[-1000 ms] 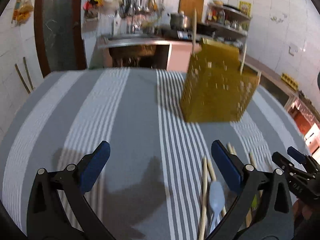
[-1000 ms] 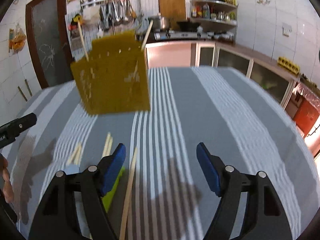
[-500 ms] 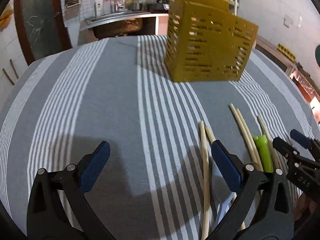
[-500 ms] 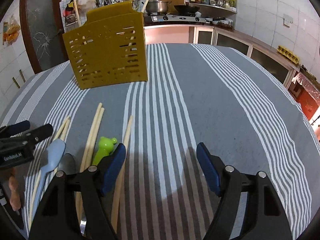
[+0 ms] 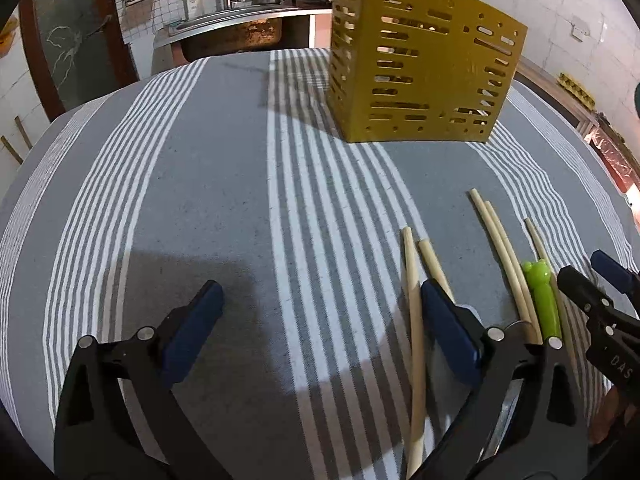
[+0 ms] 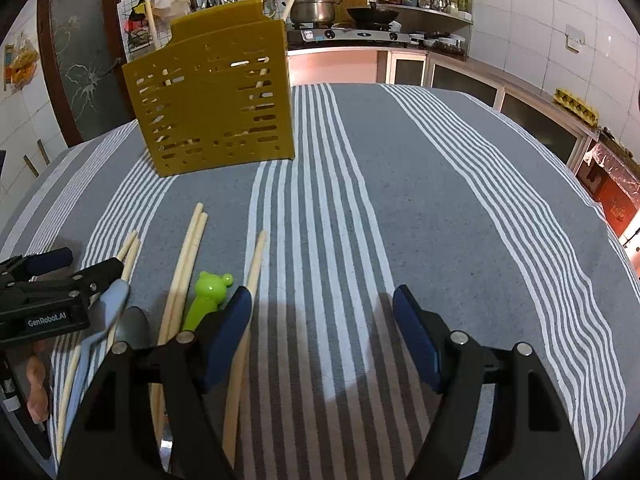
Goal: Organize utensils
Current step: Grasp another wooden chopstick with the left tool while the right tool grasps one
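Note:
A yellow slotted utensil holder (image 5: pixel 420 68) stands on the striped cloth, also in the right wrist view (image 6: pixel 212 108), with chopsticks standing inside. Several wooden chopsticks (image 5: pixel 414 320) (image 6: pixel 186 272), a green frog-handled utensil (image 5: pixel 542 296) (image 6: pixel 206 296) and a pale blue spoon (image 6: pixel 108 312) lie on the cloth in front of it. My left gripper (image 5: pixel 320 312) is open and empty, low over the cloth left of the utensils. My right gripper (image 6: pixel 322 312) is open and empty, right of the utensils; it also shows in the left wrist view (image 5: pixel 600 300).
The table carries a grey and white striped cloth (image 6: pixel 400 200). Behind stand a kitchen counter with a stove and pots (image 6: pixel 348 32), a sink (image 5: pixel 232 32) and a dark door (image 6: pixel 76 48). The table's edge falls off at the right (image 6: pixel 608 216).
Both grippers have come down and forward toward the cloth. The holder and the lying utensils now appear closer and lower in both views. Both stay open.

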### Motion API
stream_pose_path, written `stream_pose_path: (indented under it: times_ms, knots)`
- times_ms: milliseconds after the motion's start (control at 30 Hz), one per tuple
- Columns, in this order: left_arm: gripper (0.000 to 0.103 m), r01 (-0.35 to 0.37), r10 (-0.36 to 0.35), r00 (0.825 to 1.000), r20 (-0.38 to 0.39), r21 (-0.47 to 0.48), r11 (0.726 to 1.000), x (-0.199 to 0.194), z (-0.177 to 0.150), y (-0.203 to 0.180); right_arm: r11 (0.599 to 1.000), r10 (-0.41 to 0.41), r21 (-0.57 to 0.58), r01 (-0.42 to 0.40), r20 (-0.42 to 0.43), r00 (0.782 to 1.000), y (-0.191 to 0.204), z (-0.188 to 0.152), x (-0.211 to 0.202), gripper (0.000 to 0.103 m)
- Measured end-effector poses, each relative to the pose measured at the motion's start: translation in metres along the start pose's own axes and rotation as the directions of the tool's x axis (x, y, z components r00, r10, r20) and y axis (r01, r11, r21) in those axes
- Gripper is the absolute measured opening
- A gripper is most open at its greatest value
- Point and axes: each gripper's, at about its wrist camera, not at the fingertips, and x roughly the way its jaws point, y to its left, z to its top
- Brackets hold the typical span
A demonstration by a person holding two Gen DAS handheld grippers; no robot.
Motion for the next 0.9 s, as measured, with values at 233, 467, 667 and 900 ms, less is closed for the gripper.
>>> stream_pose_path:
  times_ms: [233,467,667,900]
  knots:
    - [0.093,-0.029,0.029,1.000,0.008,-0.021,0.999,-0.005,-0.006,0.007,1.000,0.008,-0.021,-0.009,-0.026,1.000,0.010,-0.003,0.001,0.072]
    - [0.090,-0.039,0.039,0.999,0.002,-0.027,0.999,-0.008,-0.008,0.010,0.999,-0.039,-0.033,0.037,-0.053,0.998,0.015,-0.001,0.005,0.067]
    - [0.084,-0.045,0.045,0.999,-0.008,-0.035,0.998,-0.010,-0.009,0.011,1.000,-0.016,-0.028,0.014,-0.077,0.997,0.020,0.006,0.009,0.044]
    - [0.058,-0.026,0.025,0.999,-0.021,-0.011,1.000,-0.013,-0.011,0.000,0.999,-0.004,-0.036,0.001,-0.087,0.996,0.026,0.012,0.016,0.030]
